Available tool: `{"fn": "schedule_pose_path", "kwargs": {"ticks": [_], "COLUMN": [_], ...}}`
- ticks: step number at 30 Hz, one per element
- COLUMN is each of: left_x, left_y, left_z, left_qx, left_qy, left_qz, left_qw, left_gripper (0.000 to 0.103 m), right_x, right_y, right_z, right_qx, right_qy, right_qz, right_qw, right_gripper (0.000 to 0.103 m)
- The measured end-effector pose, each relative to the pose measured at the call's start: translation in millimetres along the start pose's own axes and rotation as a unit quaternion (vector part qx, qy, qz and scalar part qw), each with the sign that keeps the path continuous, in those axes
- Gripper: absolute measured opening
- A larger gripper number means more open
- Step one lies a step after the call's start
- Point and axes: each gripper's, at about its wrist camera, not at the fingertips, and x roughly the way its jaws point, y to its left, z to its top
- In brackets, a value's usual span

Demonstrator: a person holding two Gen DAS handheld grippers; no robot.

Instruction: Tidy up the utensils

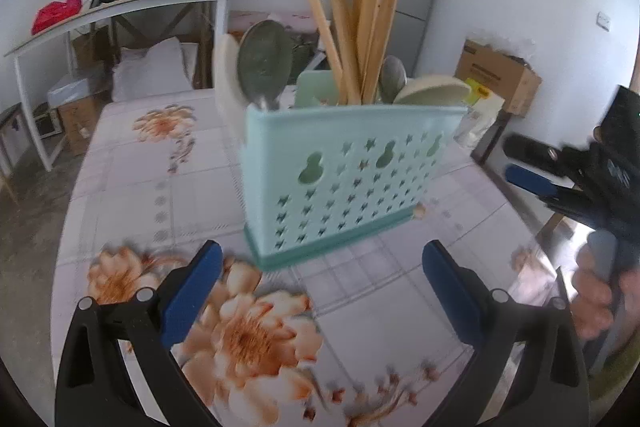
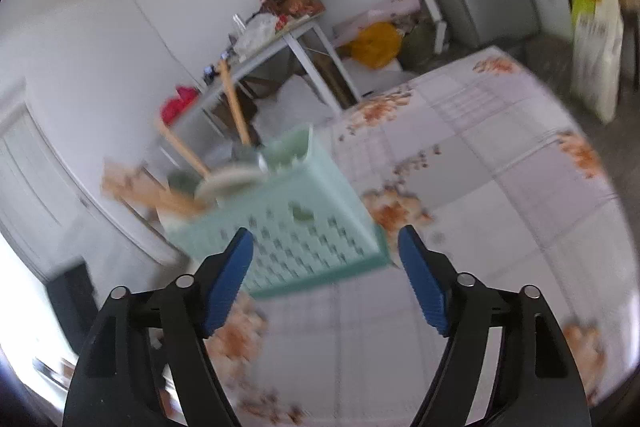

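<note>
Both claws, left claw (image 1: 322, 277) and right claw (image 2: 326, 267), gape wide and empty before the utensil caddy (image 1: 344, 179), mid-tabletop (image 1: 132, 155), holding chopsticks (image 1: 360, 15) and spoons. Sorting looks finished; next, pull clear.

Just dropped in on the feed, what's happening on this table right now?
A person with a gripper in each hand is sorting utensils. The mint green caddy stands on the floral tablecloth, already holding wooden chopsticks, a metal spoon and pale ladles. Nothing is being held: the left gripper is open in front of the caddy, and the right gripper is open too, empty, pointing at the caddy from its side.
</note>
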Motion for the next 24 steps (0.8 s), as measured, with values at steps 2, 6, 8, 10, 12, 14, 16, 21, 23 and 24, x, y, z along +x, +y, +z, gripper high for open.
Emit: {"fn": "schedule_pose_path", "kwargs": {"ticks": [2,6,8,10,12,14,16,21,23,24], "left_x": [-5.2,-18.3,-20.4,-23.1,-24.7,-26.2,-27.5,-26.2,-25.8,-25.8], "left_y": [0.2,-5.5,-8.4,-10.2,-10.1,-11.3,-11.9,-10.2,-9.9,-9.7], "left_z": [-2.6,-0.6,2.9,5.3,6.6,5.8,2.5,-3.7,-5.6,-6.2], "left_qx": [-0.004,-0.012,-0.016,-0.022,-0.023,-0.015,-0.011,-0.017,-0.025,-0.031], "left_qy": [-0.003,-0.016,-0.018,-0.018,-0.015,-0.017,-0.018,-0.007,-0.001,0.001], "left_qz": [0.017,0.065,0.100,0.139,0.160,0.194,0.219,0.240,0.239,0.241], "left_qw": [0.9998,0.9977,0.9947,0.9899,0.9867,0.9808,0.9756,0.9707,0.9706,0.9701], "left_gripper": [0.097,0.097,0.097,0.097,0.097,0.097,0.097,0.097,0.097,0.097], "right_x": [-6.2,-12.6,-11.6,-9.1,-7.2,-6.1,-4.5,-5.8,-6.1,-6.1], "right_y": [12.9,39.6,48.3,54.6,56.6,58.6,59.2,60.5,61.1,61.0], "right_z": [-13.6,-36.1,-44.4,-51.5,-54.5,-56.2,-55.7,-54.7,-54.5,-54.1], "right_qx": [-0.038,-0.120,-0.154,-0.180,-0.191,-0.196,-0.197,-0.196,-0.194,-0.193], "right_qy": [-0.001,-0.007,-0.010,-0.010,-0.006,-0.005,-0.005,-0.008,-0.008,-0.007], "right_qz": [-0.036,-0.097,-0.122,-0.148,-0.157,-0.165,-0.174,-0.184,-0.186,-0.188], "right_qw": [0.999,0.988,0.980,0.973,0.969,0.967,0.965,0.963,0.963,0.963], "right_gripper": [0.077,0.080,0.081,0.081,0.081,0.081,0.081,0.081,0.081,0.081]}}
